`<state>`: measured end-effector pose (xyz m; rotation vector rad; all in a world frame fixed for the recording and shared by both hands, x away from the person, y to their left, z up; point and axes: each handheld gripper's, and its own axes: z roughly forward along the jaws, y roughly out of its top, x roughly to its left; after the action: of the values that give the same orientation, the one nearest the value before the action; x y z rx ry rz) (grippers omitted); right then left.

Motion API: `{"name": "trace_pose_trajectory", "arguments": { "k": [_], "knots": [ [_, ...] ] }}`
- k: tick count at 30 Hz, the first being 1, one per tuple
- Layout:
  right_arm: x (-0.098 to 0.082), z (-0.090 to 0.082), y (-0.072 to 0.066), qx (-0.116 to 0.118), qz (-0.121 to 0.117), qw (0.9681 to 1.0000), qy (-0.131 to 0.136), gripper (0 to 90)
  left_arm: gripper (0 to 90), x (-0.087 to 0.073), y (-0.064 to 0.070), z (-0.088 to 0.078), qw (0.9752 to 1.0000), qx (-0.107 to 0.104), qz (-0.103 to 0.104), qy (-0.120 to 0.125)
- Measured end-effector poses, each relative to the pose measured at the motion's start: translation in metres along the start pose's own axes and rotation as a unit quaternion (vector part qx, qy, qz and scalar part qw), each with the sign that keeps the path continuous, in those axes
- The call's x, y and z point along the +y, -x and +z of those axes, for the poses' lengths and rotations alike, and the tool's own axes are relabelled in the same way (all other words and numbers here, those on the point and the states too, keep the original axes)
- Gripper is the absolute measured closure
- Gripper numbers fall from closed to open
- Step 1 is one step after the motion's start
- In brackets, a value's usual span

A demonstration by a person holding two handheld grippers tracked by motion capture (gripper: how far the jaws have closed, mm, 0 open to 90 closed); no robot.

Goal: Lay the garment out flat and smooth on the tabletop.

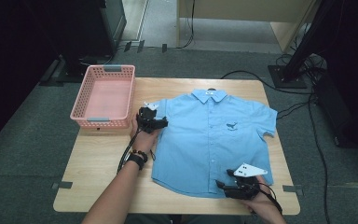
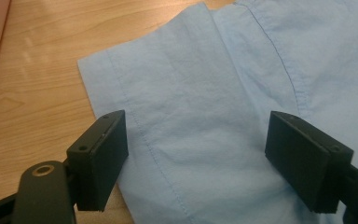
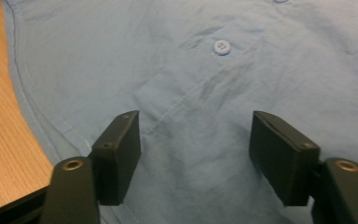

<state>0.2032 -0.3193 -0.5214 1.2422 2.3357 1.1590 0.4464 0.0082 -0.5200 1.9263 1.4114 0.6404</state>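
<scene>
We see a wooden table (image 1: 98, 158) on grey carpet (image 1: 23, 154). At its far left corner stands a pink plastic basket (image 1: 103, 95) with latticed walls and grey handles, one corner overhanging the table's edge. Beyond the table we note a pale wooden cabinet (image 1: 242, 16), black stand bases (image 1: 286, 77) at both sides, and black cables (image 1: 303, 107) trailing over the floor at right.

High view overhead, facing forward-down on table (image 1: 98, 154), both gripper views close, level, sharing blue shirt (image 1: 209, 140).
</scene>
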Motion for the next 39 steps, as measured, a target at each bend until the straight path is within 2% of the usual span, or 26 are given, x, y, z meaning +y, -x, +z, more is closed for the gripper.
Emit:
{"name": "trace_pose_trajectory", "arguments": {
  "k": [5, 9, 13, 16, 19, 23, 32, 35, 39],
  "knots": [
    [0.001, -0.010, 0.010, -0.025, 0.023, 0.9990, 0.028, 23.2, 21.7, 0.000, 0.000, 0.000, 1.0000, 0.000, 0.000, 0.000],
    [0.000, -0.019, 0.024, -0.063, 0.043, 0.9956, 0.054, 16.3, 21.7, 0.000, 0.000, 0.000, 1.0000, 0.000, 0.000, 0.000],
    [-0.003, -0.029, 0.040, -0.108, 0.072, 0.9886, 0.076, 15.5, 21.7, 0.000, 0.000, 0.000, 1.0000, 0.000, 0.000, 0.000],
    [-0.008, -0.036, 0.055, -0.142, 0.097, 0.9814, 0.086, 15.3, 21.7, 0.000, 0.000, 0.000, 1.0000, 0.001, 0.001, -0.001],
    [-0.014, -0.042, 0.067, -0.162, 0.115, 0.9760, 0.090, 15.2, 21.7, 0.000, 0.000, 0.000, 1.0000, 0.000, 0.001, -0.001],
    [-0.020, -0.050, 0.081, -0.179, 0.133, 0.9704, 0.091, 15.2, 21.7, 0.000, 0.000, 0.000, 1.0000, 0.000, 0.001, -0.001],
    [-0.033, -0.056, 0.099, -0.206, 0.155, 0.9633, 0.074, 15.1, 21.7, 0.000, 0.000, 0.000, 1.0000, 0.000, 0.001, -0.001],
    [-0.034, -0.054, 0.102, -0.212, 0.163, 0.9617, 0.059, 14.7, 21.7, 0.000, 0.000, 0.000, 1.0000, 0.001, 0.001, -0.001],
    [-0.034, -0.051, 0.101, -0.211, 0.169, 0.9621, 0.039, 12.9, 20.2, 0.000, 0.000, 0.000, 1.0000, -0.001, 0.002, 0.000]
  ]
}}
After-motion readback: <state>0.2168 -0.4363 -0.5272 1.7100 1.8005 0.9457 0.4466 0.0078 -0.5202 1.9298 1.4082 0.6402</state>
